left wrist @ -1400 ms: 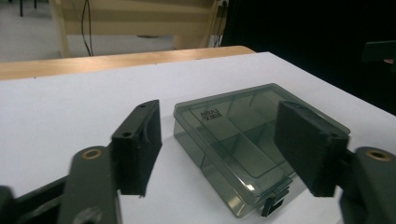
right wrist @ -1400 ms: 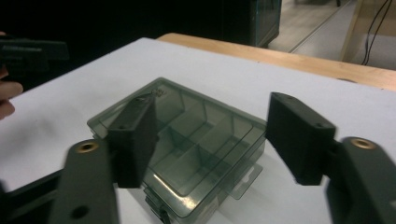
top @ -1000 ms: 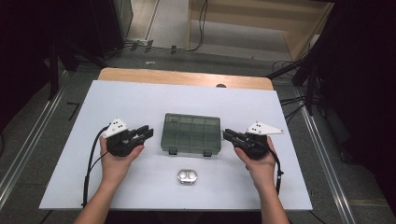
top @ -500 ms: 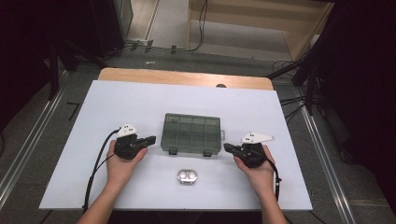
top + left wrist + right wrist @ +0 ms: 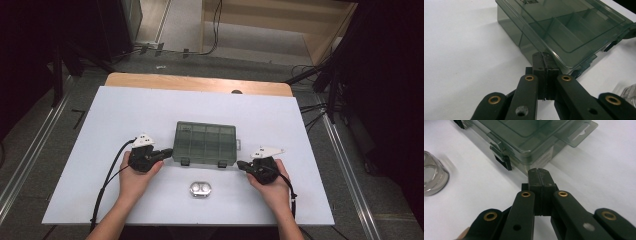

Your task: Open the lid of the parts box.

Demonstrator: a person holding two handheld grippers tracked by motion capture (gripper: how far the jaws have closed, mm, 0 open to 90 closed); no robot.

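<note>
A smoky, see-through plastic box (image 5: 205, 143) lay flat near the middle of the white table (image 5: 125, 115), its lid down and its inside split by thin walls into rectangular cells. In the left gripper view the box (image 5: 564, 27) showed a glossy lid with a raised rim and straight, clear green-grey sides. The left gripper (image 5: 167, 152) lay low at the box's left front corner, held in the left hand (image 5: 136, 176); its matte black jaws were pressed flat together with nothing between them, the tip just at the corner of the box, though contact could not be told. Brass-coloured rivets (image 5: 529, 78) dotted its black link arms. The right gripper (image 5: 242, 164), in the right hand (image 5: 272, 187), sat at the box's right front corner, its jaws likewise squeezed together and empty, the tip just short of the box wall in the right gripper view. There the box (image 5: 529, 137) showed two dark latches (image 5: 501, 157) on its front and a flat hang tab (image 5: 580, 131) with a slot. A small rounded metal-and-clear case (image 5: 200, 189) lay in front of the box, between the hands and apart from both. A white three-cornered plate (image 5: 142, 140) topped the left gripper, and black cable (image 5: 107, 180) trailed from it.
</note>
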